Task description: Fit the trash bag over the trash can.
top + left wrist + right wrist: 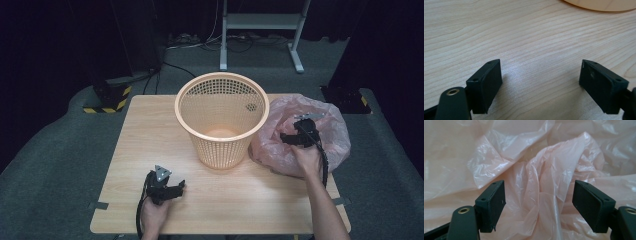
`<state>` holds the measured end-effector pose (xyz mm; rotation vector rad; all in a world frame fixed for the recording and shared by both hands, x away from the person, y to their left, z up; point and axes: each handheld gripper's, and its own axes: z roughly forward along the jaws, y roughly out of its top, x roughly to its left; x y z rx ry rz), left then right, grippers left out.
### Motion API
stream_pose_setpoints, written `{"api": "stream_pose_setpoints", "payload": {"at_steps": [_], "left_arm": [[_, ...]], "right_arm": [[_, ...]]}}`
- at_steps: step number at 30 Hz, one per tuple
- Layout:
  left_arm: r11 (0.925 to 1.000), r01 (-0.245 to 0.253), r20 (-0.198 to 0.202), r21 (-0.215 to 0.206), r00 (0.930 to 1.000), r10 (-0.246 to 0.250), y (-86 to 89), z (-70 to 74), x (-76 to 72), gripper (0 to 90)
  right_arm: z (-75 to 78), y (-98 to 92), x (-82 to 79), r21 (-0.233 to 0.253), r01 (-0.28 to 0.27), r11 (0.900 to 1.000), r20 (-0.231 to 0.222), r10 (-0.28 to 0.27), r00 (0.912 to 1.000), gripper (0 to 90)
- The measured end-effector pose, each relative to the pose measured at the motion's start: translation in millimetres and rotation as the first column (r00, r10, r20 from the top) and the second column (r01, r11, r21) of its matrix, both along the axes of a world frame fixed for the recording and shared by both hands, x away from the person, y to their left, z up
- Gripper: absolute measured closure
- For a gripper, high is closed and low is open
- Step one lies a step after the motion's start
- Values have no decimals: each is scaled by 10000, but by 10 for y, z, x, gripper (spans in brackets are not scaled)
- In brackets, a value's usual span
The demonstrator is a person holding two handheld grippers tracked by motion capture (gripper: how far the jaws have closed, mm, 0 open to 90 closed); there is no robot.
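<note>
A crumpled pink plastic bag [320, 131], beside an orange basket [221, 117], is approached by the open-jawed right gripper [287, 137], likely needing closure on a fold; the left gripper [179, 189] is rested open.

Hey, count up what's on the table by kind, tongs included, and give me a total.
Mesh baskets: 1, the orange basket, upright mid-table.
Plastic bags: 1, the pink bag, crumpled to the right of the basket.
Tongs: 2, the left tongs open over bare wood, the right tongs open over the bag.
Total: 4
</note>
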<state>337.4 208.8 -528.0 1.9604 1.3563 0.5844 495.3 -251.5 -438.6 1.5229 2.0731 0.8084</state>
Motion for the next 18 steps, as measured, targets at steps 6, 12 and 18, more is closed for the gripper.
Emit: {"api": "stream_pose_setpoints", "payload": {"at_steps": [6,12,18], "left_arm": [[10000,1,3,4,10000,-1,0,0,0,185],[10000,-3,2,0,10000,3,0,0,0,185],[10000,-6,5,1,10000,6,0,0,0,185]], "right_arm": [[-111,2,47,-32,183,9998,-344,-184,9992,264],[-249,17,98,-92,221,9997,-726,-227,9971,266],[-374,53,135,-320,115,9994,-1114,-150,9937,279]]}}
